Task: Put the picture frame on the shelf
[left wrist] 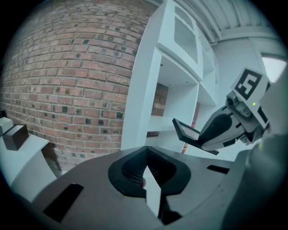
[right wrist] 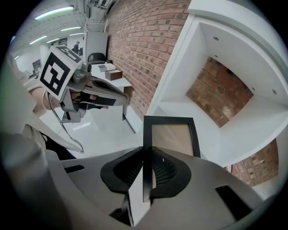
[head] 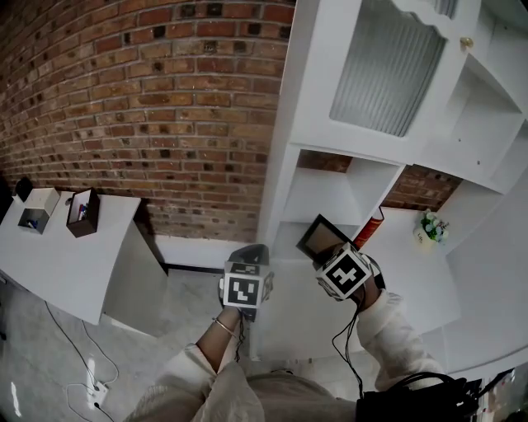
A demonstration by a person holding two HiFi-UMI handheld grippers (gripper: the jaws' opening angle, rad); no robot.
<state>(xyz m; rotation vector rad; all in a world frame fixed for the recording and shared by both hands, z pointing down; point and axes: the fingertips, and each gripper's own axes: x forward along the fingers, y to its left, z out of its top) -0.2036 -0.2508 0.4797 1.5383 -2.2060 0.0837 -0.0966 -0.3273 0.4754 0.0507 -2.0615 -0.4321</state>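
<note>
Here the right claw (right wrist: 146,173), angled downward, clamps the picture frame (right wrist: 173,137).

A red brick wall (head: 148,99) runs behind a white shelving unit (head: 285,165) with a ribbed-glass cabinet door (head: 388,70). To the left, a white table (head: 74,272) holds 2 small boxes (head: 82,212). White cables (head: 78,350) lie on the grey floor (head: 33,330). Strip lights (right wrist: 56,12) glow on the ceiling.

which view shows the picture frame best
The right gripper view: the picture frame sits large and central, dark border and pale panel clear, its left edge clamped in the right gripper. The head view shows it small, partly behind that gripper; the left gripper view shows it small and tilted.
</note>
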